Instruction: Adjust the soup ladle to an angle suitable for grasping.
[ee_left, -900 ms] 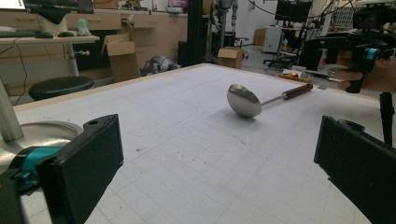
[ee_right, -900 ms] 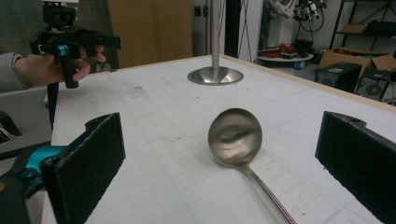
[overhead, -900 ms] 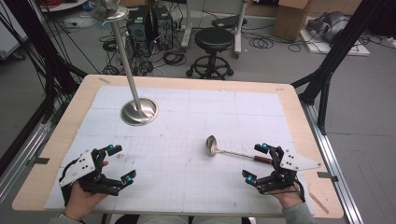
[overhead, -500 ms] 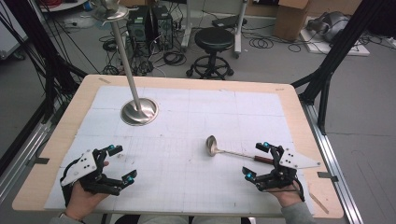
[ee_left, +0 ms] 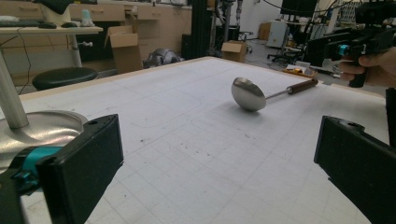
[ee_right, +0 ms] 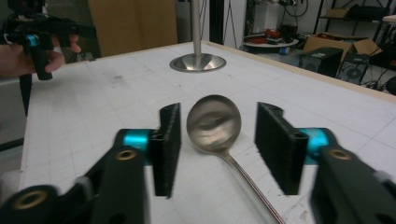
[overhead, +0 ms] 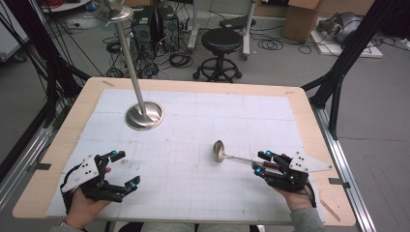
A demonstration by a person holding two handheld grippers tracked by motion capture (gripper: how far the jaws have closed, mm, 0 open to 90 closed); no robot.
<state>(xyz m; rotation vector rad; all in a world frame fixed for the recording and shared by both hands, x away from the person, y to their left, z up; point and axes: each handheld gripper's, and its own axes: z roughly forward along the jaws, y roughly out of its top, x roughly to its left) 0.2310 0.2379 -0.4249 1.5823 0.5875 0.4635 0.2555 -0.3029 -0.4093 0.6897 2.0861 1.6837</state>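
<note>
My right gripper straddled the ladle handle, jaws spread, not pinching. Left gripper hung wide apart, holding nothing, well away from the ladle.

The ladle is polished steel with a round bowl, a thin steel shaft and a dark brown grip at the handle end. It lies flat on the bench, right of centre, bowl tilted on its side and facing the near right corner.
</note>
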